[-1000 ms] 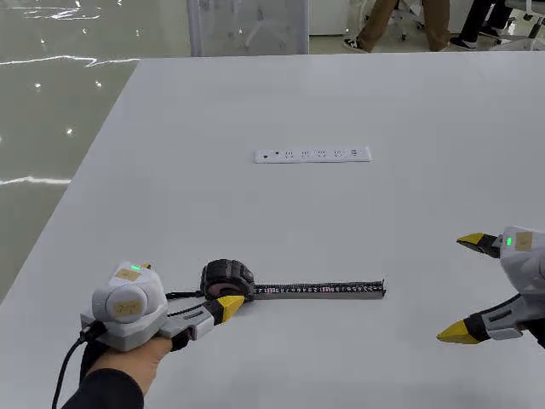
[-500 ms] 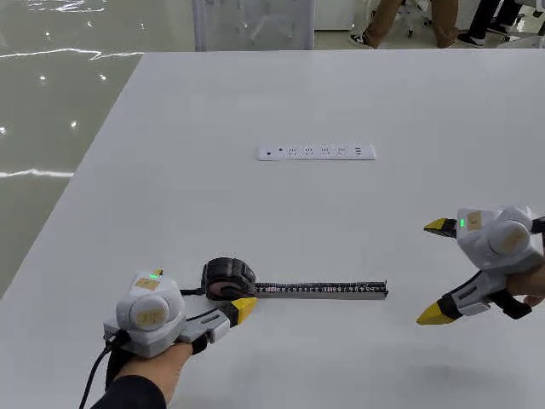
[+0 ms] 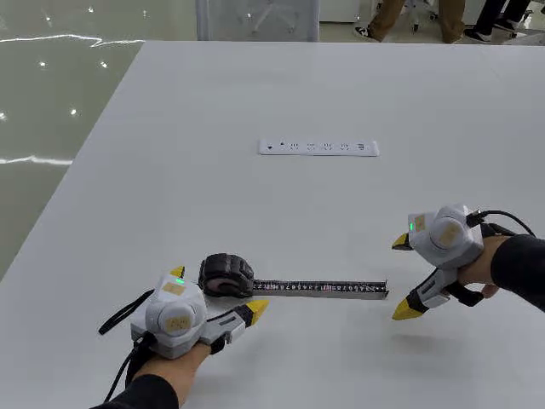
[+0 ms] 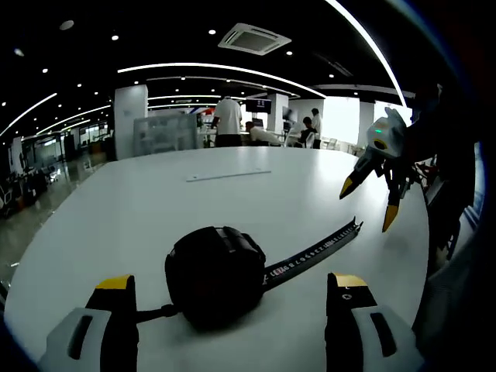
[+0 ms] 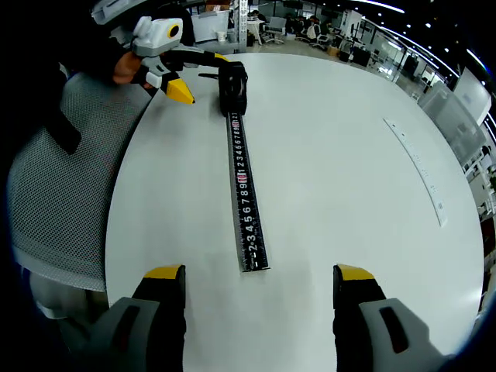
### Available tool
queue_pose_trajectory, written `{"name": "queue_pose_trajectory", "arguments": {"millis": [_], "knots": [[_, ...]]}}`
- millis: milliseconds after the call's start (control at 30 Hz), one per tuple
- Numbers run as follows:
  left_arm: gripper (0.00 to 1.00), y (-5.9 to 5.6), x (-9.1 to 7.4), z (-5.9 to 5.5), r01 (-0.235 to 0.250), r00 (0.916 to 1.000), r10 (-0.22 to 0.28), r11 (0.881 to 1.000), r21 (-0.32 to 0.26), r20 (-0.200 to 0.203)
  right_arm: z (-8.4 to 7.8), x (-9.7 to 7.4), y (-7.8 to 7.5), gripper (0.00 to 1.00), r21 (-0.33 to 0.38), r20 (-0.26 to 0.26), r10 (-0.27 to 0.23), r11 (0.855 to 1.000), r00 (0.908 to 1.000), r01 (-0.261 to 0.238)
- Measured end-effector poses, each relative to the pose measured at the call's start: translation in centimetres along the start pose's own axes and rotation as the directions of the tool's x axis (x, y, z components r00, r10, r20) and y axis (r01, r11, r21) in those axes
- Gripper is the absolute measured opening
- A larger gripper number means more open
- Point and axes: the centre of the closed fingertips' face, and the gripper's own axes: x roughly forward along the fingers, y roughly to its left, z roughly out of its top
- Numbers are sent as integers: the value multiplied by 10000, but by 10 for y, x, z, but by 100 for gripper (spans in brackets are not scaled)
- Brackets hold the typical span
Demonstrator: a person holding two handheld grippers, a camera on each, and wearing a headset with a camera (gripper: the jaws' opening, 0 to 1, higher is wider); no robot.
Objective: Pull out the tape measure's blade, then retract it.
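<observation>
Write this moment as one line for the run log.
left tool: open, case between jaws | right tool: open, facing blade end, apart | blade: extended, flat on table

I'm at a big white worktable (image 3: 170,170) in an open-plan office. Long curved strip lights (image 4: 225,68) and a ceiling air-conditioning cassette (image 4: 249,37) run overhead. The floor (image 3: 51,102) is pale and glossy. People (image 4: 228,120) stand among desks (image 5: 310,31) farther back, and a white power strip (image 3: 319,147) lies on the table.
</observation>
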Motion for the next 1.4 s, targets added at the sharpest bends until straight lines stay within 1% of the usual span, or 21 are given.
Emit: {"name": "queue_pose_trajectory", "arguments": {"millis": [33,67,133,200,300,333,400,467,533,567,633,800,967,1067,1100,1133,1167,1233,1267,1367,1400], "knots": [[100,-1,0,1,107,9999,-106,9999,-73,63,-1,2,0,70,-18,-58,46,10000,10000,-46],[100,-2,0,1,113,9999,-113,9999,-37,47,-5,7,-3,68,-63,-123,118,9999,9999,-119],[100,-3,0,1,152,9998,-154,9998,116,119,-5,10,-1,62,-150,-222,250,9996,9994,-253],[100,-2,0,2,177,9996,-179,9998,62,201,-6,13,1,59,-246,-340,360,9990,9988,-369],[100,-4,-1,-1,379,9993,-379,9992,-89,11,-5,17,2,52,-245,-406,625,9977,9972,-635],[100,-6,-2,-3,507,9986,-509,9987,-93,-134,-5,18,4,49,-321,-428,724,9968,9965,-738],[100,-3,-2,-3,319,9994,-318,9995,41,-128,-6,21,3,45,-346,-530,725,9966,9960,-744],[100,-1,-3,-2,275,9996,-276,9996,-86,-109,-7,22,4,41,-349,-607,798,9960,9950,-820],[100,0,-4,-2,275,9995,-276,9996,-103,-123,-6,23,4,35,-209,-606,874,9958,9943,-888],[100,1,-3,-2,254,9996,-257,9994,-232,-117,-6,23,4,32,-160,-567,922,9955,9941,-933],[100,2,-3,-3,213,9996,-219,9992,-349,-156,-6,24,3,31,-199,-570,908,9956,9942,-921],[100,-1,-2,-1,296,9995,-299,9991,-312,-81,-8,23,8,23,-384,-801,1043,9935,9913,-1076],[100,-3,-1,-2,303,9995,-306,9991,-280,-119,-10,25,3,14,-735,-910,885,9927,9919,-953],[100,2,-1,-3,121,9998,-129,9986,-515,-146,-11,26,2,13,-500,-985,793,9952,9920,-845],[100,5,-1,-4,-99,9998,83,9955,-939,-170,-11,27,3,13,-553,-1021,748,9952,9920,-808],[100,6,1,-6,-195,9995,160,9910,-1324,-274,-10,27,4,12,-593,-1070,696,9953,9918,-762],[100,10,3,-5,-334,9990,291,9904,-1338,-334,-10,27,5,12,-552,-1132,628,9961,9916,-694],[100,16,8,-1,-599,9981,577,9905,-1235,-215,-9,26,8,12,-774,-1214,523,9951,9912,-620],[100,19,10,0,-691,9976,673,9893,-1285,-178,-10,26,6,12,-735,-1251,508,9955,9908,-603],[98,22,16,4,-847,9964,839,9842,-1555,-120,-10,27,6,12,-711,-1349,469,9958,9897,-568],[96,21,19,5,-840,9965,830,9834,-1610,-129,-10,27,6,11,-640,-1422,463,9964,9888,-559]]}}
